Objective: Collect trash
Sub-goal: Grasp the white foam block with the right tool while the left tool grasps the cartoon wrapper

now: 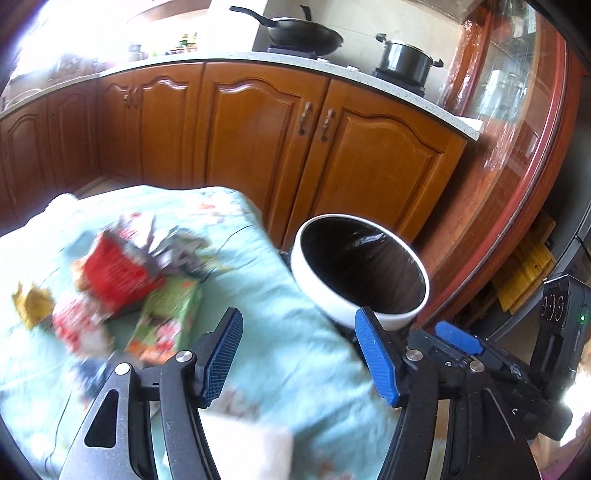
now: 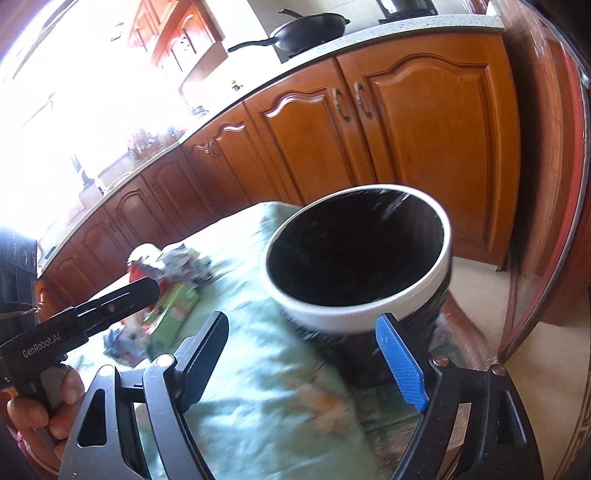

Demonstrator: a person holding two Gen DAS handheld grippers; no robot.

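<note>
A pile of trash wrappers lies on the light green cloth (image 1: 295, 354): a red packet (image 1: 118, 273), a green packet (image 1: 166, 321), a yellow wrapper (image 1: 31, 302) and crumpled grey foil (image 1: 177, 251). The pile also shows in the right wrist view (image 2: 173, 295). A white-rimmed bin (image 1: 360, 271) with a black liner stands at the cloth's right edge, and fills the middle of the right wrist view (image 2: 354, 266). My left gripper (image 1: 299, 354) is open and empty, between pile and bin. My right gripper (image 2: 314, 362) is open and empty, just before the bin.
Brown wooden cabinets (image 1: 258, 125) run behind the table under a pale counter with a black wok (image 1: 303, 33) and a pot (image 1: 406, 59). A glass door with a red-brown frame (image 1: 517, 147) stands to the right. The left gripper's body (image 2: 74, 325) shows in the right wrist view.
</note>
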